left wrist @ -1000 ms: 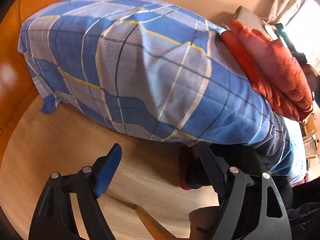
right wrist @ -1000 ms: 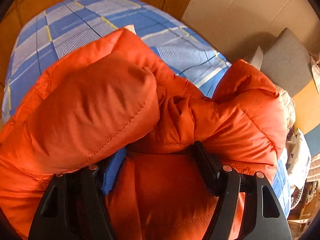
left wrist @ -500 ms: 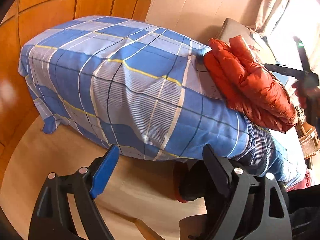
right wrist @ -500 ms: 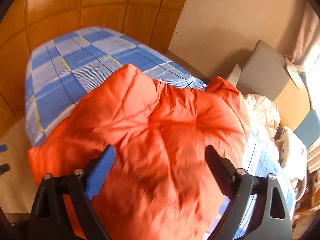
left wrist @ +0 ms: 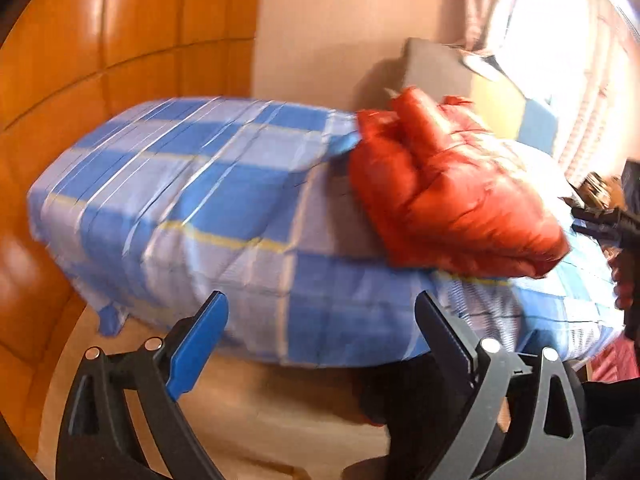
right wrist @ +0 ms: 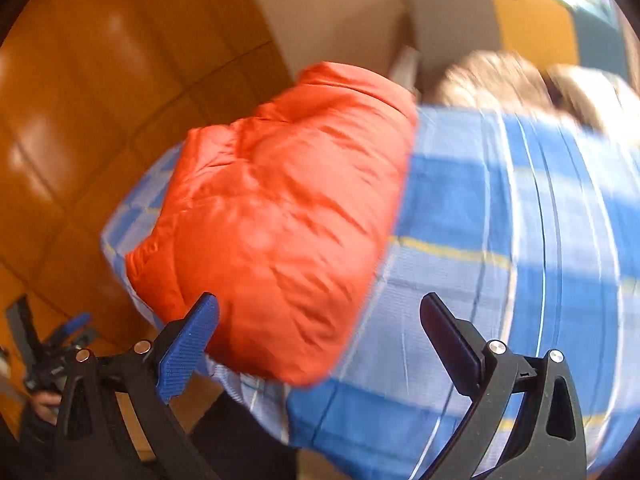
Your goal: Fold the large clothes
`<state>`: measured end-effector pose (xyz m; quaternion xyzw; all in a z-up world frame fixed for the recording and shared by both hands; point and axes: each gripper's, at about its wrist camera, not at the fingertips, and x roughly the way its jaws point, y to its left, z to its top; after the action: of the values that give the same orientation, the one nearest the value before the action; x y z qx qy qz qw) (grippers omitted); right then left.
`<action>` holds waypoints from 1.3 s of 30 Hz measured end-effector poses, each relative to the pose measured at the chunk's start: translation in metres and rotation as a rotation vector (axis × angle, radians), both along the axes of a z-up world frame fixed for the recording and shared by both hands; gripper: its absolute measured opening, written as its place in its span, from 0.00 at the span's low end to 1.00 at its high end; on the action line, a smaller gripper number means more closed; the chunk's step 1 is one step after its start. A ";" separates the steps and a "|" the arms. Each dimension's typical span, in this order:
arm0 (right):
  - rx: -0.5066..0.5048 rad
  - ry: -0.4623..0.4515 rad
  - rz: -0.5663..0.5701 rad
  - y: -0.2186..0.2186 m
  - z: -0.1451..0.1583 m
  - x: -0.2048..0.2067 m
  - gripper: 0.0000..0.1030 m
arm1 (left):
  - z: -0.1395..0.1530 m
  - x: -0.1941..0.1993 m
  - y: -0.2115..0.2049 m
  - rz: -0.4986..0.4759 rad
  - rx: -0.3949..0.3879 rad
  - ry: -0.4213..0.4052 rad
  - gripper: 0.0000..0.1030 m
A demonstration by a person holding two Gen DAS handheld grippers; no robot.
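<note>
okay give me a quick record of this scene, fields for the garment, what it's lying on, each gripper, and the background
garment: puffy orange quilted jacket, folded into a bundle
surface: bed with blue plaid sheet; jacket lies on it
left gripper: jaws opening, nothing between them
right gripper: jaws opening, nothing between them, clear of jacket
background: glossy orange wood-panelled wall

blurred jacket (right wrist: 280,220); bedspread (right wrist: 500,240) cut off right

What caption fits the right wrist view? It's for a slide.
Right gripper, jaws opening and empty, above the folded orange puffer jacket on the blue plaid bed.
</note>
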<state>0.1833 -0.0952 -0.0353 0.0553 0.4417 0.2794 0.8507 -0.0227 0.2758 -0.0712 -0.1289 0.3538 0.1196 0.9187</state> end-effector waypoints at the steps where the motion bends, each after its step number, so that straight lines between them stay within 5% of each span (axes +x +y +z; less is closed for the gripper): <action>1: 0.028 0.024 -0.028 -0.010 -0.006 -0.002 0.97 | 0.005 0.008 -0.006 -0.022 0.007 -0.011 0.93; 12: 0.306 0.168 -0.143 -0.031 -0.025 0.018 0.97 | 0.040 0.101 -0.033 -0.247 -0.027 -0.094 0.98; 18: 0.355 0.186 -0.190 -0.026 -0.028 0.029 0.97 | 0.033 0.150 -0.022 -0.320 -0.069 -0.073 0.98; 35: 0.517 0.372 -0.200 0.007 -0.095 0.070 0.97 | -0.044 0.224 0.043 -0.412 -0.505 0.003 0.97; 38: 0.550 0.404 -0.186 0.011 -0.106 0.072 0.97 | -0.061 0.227 0.044 -0.446 -0.578 0.002 0.90; 39: 0.563 0.416 -0.175 0.014 -0.109 0.072 0.97 | -0.064 0.227 0.046 -0.459 -0.596 -0.009 0.81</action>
<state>0.2557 -0.0813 -0.1442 0.3808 0.5047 0.2992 0.7147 0.2041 0.3216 -0.1356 -0.3083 0.3887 -0.1981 0.8453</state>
